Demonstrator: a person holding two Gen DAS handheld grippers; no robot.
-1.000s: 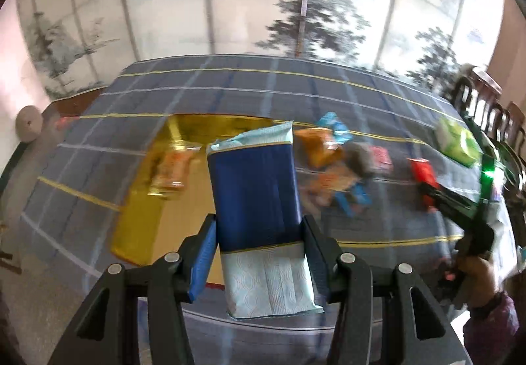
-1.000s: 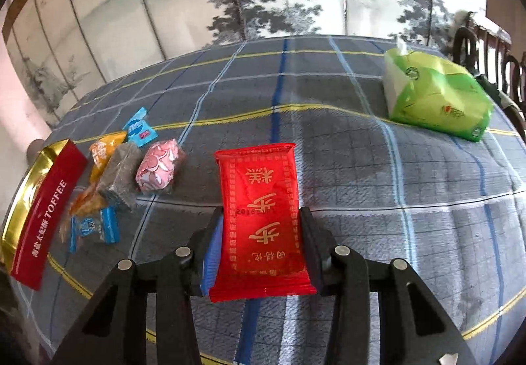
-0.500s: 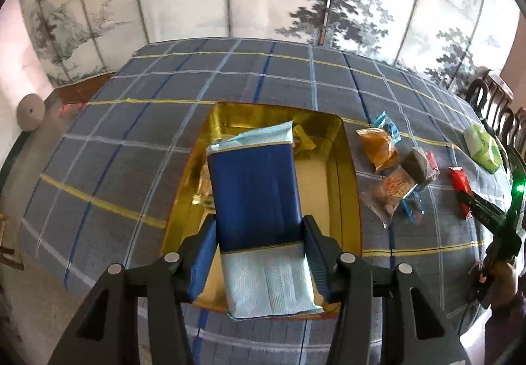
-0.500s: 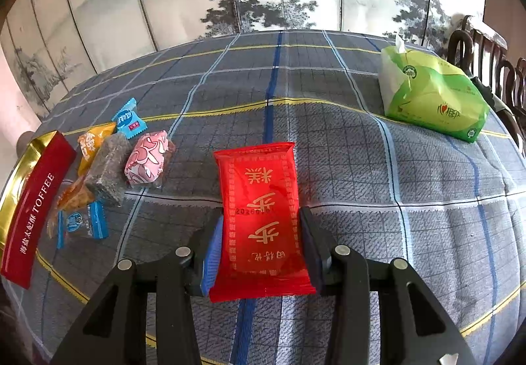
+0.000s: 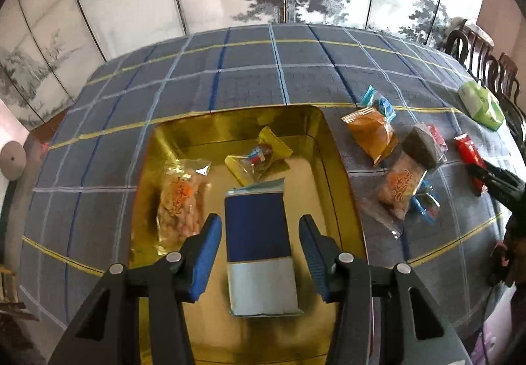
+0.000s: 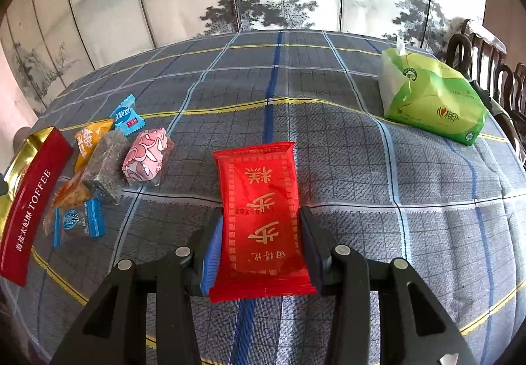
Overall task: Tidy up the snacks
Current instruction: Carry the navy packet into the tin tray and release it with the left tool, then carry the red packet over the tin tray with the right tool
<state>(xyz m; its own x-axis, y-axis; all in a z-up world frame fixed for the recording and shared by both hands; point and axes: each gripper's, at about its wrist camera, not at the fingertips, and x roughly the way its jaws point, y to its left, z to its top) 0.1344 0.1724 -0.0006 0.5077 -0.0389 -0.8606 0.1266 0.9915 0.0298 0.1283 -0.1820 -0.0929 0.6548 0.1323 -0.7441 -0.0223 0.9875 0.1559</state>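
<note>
Gold tin (image 5: pixel 332 148) holds three snacks, the blue packet (image 5: pixel 258 243) lying released between the left gripper's (image 5: pixel 259 253) parted jaws. Right gripper (image 6: pixel 259 250) clenches the red packet (image 6: pixel 259 200); roughly six snacks (image 5: pixel 401 181) wait on the surface right of the tin.

**Shiny tin, woven cloth, crinkly wrappers**

Your gold tin (image 5: pixel 335 148) gleams, mirror-smooth metal inside. The blue packet (image 5: pixel 258 243) in it looks glossy, foil-like. Under everything, the checked tablecloth (image 6: pixel 361 167) is matt, coarse-woven fabric. Your red packet (image 6: pixel 259 217) shines, smooth plastic film. The green tissue pack (image 6: pixel 430 98) is soft, slick plastic wrap.
</note>
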